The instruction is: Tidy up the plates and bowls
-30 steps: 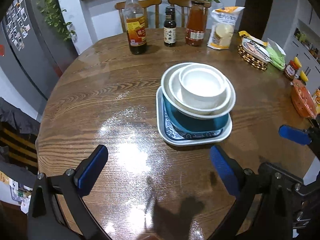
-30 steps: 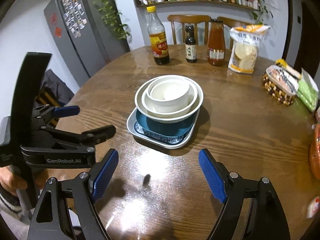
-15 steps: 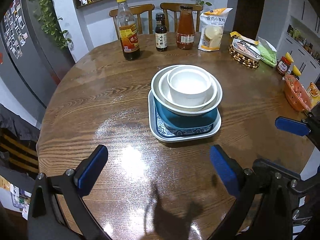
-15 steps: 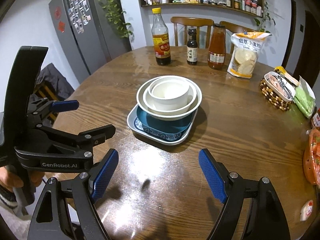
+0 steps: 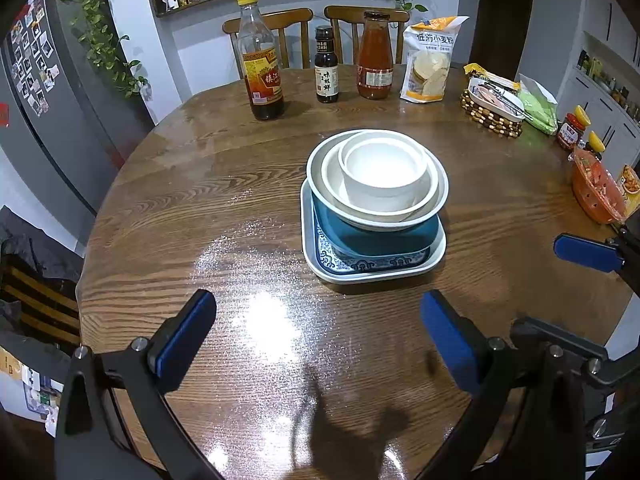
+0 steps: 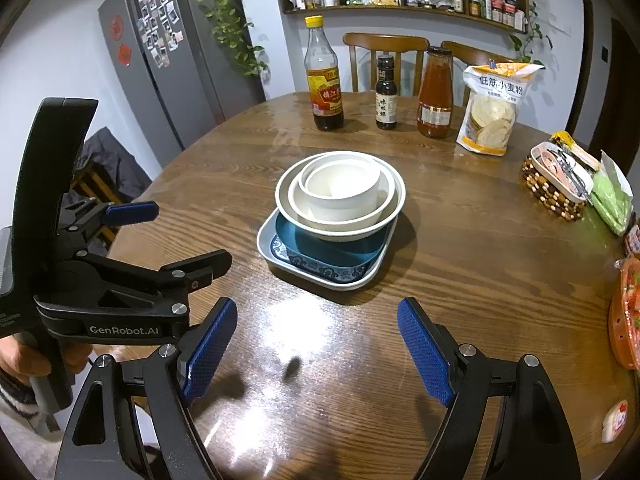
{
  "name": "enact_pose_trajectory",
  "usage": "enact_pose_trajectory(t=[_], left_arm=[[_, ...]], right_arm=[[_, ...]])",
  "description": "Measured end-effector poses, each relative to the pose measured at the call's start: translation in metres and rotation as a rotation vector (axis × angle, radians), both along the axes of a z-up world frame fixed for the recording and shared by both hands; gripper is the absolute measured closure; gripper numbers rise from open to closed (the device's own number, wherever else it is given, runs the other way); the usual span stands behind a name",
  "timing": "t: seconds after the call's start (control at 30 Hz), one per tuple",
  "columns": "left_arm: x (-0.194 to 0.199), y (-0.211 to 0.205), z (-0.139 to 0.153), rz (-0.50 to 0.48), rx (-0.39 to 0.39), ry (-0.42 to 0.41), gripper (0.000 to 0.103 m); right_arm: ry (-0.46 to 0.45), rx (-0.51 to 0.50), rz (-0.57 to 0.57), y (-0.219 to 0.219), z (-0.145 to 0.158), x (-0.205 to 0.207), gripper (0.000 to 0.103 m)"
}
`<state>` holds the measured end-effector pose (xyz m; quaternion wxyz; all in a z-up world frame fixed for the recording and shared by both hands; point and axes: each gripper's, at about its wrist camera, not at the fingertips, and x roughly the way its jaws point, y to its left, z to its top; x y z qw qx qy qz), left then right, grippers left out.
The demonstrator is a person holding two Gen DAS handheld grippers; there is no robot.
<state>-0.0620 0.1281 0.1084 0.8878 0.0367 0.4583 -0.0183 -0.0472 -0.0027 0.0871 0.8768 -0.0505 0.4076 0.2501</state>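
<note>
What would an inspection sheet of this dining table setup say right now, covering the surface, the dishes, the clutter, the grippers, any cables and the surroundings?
Surface: round wooden table, glossy, glare near the front edge.
Job's things: one stack at mid-table: small white bowl nested in two wider white bowls, on a teal dish, on a square patterned plate.
Clutter: three bottles and a flour bag at the far edge; woven basket, green bag and jars to the right.
Grippers: left gripper and right gripper both open, empty, short of the stack.
Cables: nothing seen.
Surroundings: two chairs, fridge, wall shelf, trailing plant.

Three bottles [image 5: 327, 66], a flour bag [image 5: 432, 60] and a basket [image 5: 490, 114] line the table's [image 5: 200, 208] far edge.
</note>
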Motion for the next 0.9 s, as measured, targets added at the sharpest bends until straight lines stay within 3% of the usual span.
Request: enact_pose_trajectory(t=[0.9], left_arm=[[0.003, 0.009, -0.005, 0.007, 0.025, 0.008, 0.001]], right_arm=[[0.009, -0.025, 0.032, 0.014, 0.0, 0.009, 0.02]])
